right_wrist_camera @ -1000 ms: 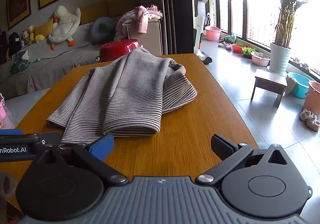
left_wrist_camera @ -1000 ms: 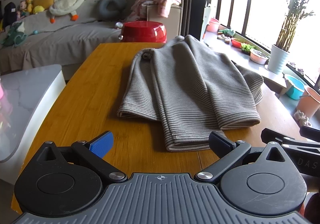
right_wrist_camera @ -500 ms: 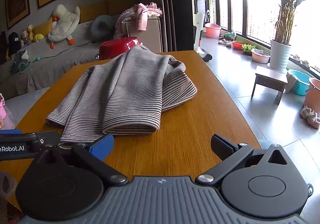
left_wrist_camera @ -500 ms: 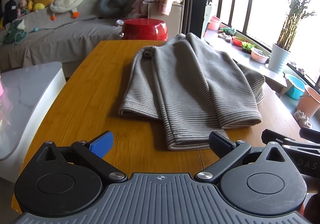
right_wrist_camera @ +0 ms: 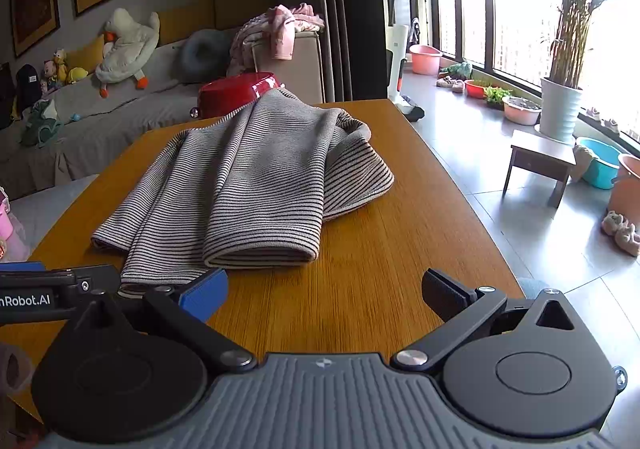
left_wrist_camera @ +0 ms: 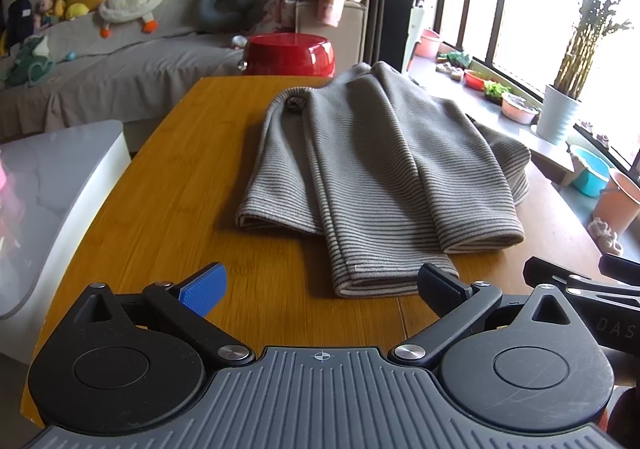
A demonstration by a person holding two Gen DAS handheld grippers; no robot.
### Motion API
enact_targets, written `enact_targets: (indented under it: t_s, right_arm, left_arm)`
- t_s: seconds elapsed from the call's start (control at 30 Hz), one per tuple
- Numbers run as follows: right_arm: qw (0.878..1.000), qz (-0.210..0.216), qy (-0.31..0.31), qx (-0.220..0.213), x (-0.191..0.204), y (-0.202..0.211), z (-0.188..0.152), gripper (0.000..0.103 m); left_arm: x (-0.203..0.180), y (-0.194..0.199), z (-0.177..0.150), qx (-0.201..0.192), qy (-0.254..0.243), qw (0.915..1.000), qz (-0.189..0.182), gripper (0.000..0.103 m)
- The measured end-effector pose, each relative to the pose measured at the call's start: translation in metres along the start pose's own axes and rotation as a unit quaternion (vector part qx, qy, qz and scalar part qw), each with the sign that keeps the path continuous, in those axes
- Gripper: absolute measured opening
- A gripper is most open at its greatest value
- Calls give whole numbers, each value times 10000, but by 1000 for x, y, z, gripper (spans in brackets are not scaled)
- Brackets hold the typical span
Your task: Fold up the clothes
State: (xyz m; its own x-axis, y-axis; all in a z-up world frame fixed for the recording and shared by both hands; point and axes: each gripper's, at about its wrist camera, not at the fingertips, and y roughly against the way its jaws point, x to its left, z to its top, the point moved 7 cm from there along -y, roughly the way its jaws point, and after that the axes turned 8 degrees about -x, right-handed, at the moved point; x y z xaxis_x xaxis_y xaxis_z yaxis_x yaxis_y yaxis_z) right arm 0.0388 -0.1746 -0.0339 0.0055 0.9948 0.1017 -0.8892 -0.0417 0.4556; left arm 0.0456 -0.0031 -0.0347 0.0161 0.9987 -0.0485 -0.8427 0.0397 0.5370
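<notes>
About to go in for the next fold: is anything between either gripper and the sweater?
Nothing visible. Both the left gripper and right gripper are open, with only bare table before the sweater.

left wrist: low, near edge, faces table (left_wrist_camera: 168, 185) | right wrist: same | shared: striped garment (left_wrist_camera: 380, 173)
</notes>
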Motion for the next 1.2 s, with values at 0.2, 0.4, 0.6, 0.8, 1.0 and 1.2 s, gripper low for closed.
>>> enact_targets:
  t_s: [0.2,0.4,0.6,0.8,1.0,1.2]
  right_arm:
    - [10000,4,0,18,1,0,-1,103]
    - [10000,2,12,36,1,-1,-2,103]
    - [10000,10,17,50,0,-1,-3,103]
    - [10000,11,2,82,-1,-2,-4,103]
    - [9999,13,-7,106,-1,-3,-4,103]
    - [9999,16,-10,118,-1,-4,-4,103]
  left_arm:
    - [1,0,-1,21,29,10000,12,103]
    - [2,-1,-3,67,59,10000,4,103]
    - [3,-1,-4,84,72,9999,5,103]
    - [3,-2,-4,112,72,9999,-3,103]
    - [4,-3,-6,142,99,9999,0,103]
    - [4,-4,-7,153,112,9998,4,103]
